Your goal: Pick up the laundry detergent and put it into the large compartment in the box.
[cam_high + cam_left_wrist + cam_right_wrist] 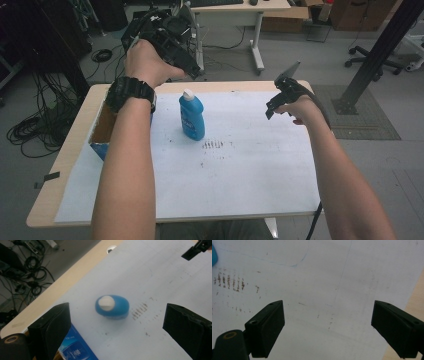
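Observation:
A blue bottle with a white cap stands upright on the white sheet, left of the table's middle. My left gripper is held high over the far left of the table, open and empty. From above, between its wide jaws, it looks down on the bottle. My left gripper touches nothing. My right gripper hovers at the right of the table, well apart from the bottle. In its own view my right gripper is open over bare, smudged paper, with a sliver of the bottle at the top left.
An open blue cardboard box sits at the table's left edge, partly behind the left forearm; its corner shows under the left jaw. The wooden table rims the sheet. Cables, a desk and an office chair stand on the floor beyond.

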`<act>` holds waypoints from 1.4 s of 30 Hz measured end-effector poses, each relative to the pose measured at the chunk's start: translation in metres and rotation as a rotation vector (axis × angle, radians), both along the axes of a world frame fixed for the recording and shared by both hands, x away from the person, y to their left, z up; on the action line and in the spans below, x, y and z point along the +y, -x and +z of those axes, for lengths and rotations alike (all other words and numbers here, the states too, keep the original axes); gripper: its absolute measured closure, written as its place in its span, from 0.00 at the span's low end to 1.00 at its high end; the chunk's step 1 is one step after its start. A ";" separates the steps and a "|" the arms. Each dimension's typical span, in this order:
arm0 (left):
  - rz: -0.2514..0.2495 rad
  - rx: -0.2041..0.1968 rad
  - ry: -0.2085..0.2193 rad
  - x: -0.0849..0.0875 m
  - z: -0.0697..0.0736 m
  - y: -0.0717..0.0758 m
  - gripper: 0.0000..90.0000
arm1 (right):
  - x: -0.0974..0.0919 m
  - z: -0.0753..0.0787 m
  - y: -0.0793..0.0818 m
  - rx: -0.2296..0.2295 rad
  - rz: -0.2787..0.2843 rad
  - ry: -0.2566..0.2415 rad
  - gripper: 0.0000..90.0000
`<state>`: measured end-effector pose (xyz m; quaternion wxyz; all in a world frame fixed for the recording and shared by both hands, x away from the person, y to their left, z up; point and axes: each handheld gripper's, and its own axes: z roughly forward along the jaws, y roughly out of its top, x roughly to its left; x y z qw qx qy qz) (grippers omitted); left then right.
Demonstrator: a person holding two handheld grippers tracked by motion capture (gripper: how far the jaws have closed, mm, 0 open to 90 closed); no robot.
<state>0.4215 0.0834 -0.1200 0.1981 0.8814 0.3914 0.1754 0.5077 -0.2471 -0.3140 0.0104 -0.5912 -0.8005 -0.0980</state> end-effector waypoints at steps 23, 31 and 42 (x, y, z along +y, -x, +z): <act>-0.340 -0.014 -0.145 0.009 -0.008 -0.014 0.13 | -0.004 0.001 -0.001 0.005 0.011 -0.010 0.13; -0.442 -0.022 -0.205 0.007 -0.011 -0.017 0.13 | 0.000 0.002 0.000 0.004 0.024 -0.001 0.13; -0.553 -0.046 -0.278 0.008 -0.011 -0.021 0.16 | 0.003 0.006 0.003 0.000 0.034 0.005 0.13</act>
